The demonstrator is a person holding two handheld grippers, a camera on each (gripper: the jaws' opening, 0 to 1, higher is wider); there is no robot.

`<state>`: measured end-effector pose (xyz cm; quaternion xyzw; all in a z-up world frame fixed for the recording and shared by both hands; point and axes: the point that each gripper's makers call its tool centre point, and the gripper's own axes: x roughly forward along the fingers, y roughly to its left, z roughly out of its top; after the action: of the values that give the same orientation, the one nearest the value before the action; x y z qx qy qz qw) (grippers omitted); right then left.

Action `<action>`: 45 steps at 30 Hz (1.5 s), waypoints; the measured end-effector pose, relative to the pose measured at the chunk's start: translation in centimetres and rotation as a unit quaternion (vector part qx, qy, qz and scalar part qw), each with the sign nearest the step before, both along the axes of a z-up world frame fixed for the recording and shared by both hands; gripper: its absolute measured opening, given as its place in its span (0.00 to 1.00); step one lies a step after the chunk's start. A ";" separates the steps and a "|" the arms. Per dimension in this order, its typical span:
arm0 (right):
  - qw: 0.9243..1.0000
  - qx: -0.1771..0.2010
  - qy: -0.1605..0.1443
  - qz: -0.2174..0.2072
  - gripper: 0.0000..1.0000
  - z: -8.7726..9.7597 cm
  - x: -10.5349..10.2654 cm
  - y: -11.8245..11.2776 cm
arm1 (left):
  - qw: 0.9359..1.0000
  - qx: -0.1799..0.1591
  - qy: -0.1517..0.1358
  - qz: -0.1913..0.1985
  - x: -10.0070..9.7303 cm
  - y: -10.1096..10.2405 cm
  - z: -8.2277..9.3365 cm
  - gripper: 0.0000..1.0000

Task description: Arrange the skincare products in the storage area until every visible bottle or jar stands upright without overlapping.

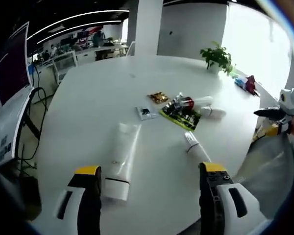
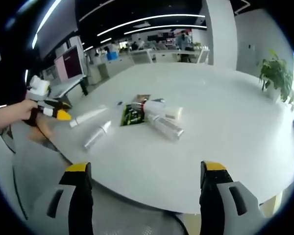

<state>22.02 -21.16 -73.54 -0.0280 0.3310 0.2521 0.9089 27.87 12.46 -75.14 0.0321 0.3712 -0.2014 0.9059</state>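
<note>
Both tongs hang released over the tabletop [image 1: 88, 98] edge. A white tube [image 1: 121, 159] lies flat just beyond the left tongs [image 1: 152, 171]; the other products [image 2: 154, 117] lie well beyond the right tongs [image 2: 146, 169].

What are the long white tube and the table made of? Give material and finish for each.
Long white tube: likely soft plastic, matte; its far end is flat and crimped, with little shine. Table: a smooth white top, perhaps laminate, semi-gloss; it mirrors the window light faintly.

On the tabletop [image 1: 98, 98] a long tube [image 1: 121, 159] lies flat near the front edge. A bottle [image 1: 193, 146] lies to its right. Behind them, several products lie on a flat packet [image 1: 180, 116].
</note>
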 end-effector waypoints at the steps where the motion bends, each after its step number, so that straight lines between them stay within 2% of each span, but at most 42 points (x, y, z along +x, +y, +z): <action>1: 1.000 0.000 0.000 0.000 0.91 0.0 0.0 0.0 | 1.000 0.001 0.002 0.000 0.1 0.1 -0.1 0.77; 10: 1.000 -0.004 0.000 -0.004 0.90 -0.1 0.0 -0.2 | 0.999 0.009 0.031 -0.008 1.3 0.7 -1.6 0.74; 14: 1.000 -0.006 0.000 -0.004 0.90 -0.1 0.0 -0.3 | 0.999 0.022 0.045 -0.020 1.7 0.9 -2.2 0.73; 17: 1.000 -0.008 -0.001 -0.004 0.90 -0.1 0.0 -0.3 | 0.995 0.048 0.083 -0.017 1.5 2.4 -3.6 0.71; 20: 1.000 -0.012 -0.001 -0.004 0.90 -0.1 0.0 -0.3 | 0.993 0.060 0.097 -0.023 1.8 2.9 -4.2 0.69; 28: 1.000 -0.023 -0.001 -0.001 0.89 -0.4 0.0 -0.5 | 0.990 0.083 0.109 -0.039 2.7 3.2 -4.6 0.67; 31: 1.000 -0.029 0.000 0.001 0.89 -0.7 0.1 -0.5 | 0.986 0.097 0.126 -0.050 3.3 3.4 -5.6 0.66; 36: 1.000 -0.029 0.000 -0.003 0.89 -0.8 0.2 -0.6 | 0.978 0.124 0.153 -0.069 3.1 3.2 -6.1 0.61; 39: 1.000 -0.030 0.002 -0.004 0.88 -0.9 0.2 -0.6 | 0.975 0.129 0.163 -0.073 3.5 3.3 -6.3 0.57; 41: 1.000 -0.030 0.002 -0.003 0.88 -0.8 0.1 -0.5 | 0.970 0.142 0.181 -0.079 3.3 3.4 -6.5 0.52; 45: 0.999 -0.033 0.002 -0.004 0.88 -0.6 0.0 -0.4 | 0.965 0.156 0.189 -0.098 4.3 3.3 -6.8 0.50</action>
<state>22.00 -21.52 -74.10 -0.0560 0.3409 0.2381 0.9077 32.18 15.80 -81.94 0.1703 0.5575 -0.2309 0.7791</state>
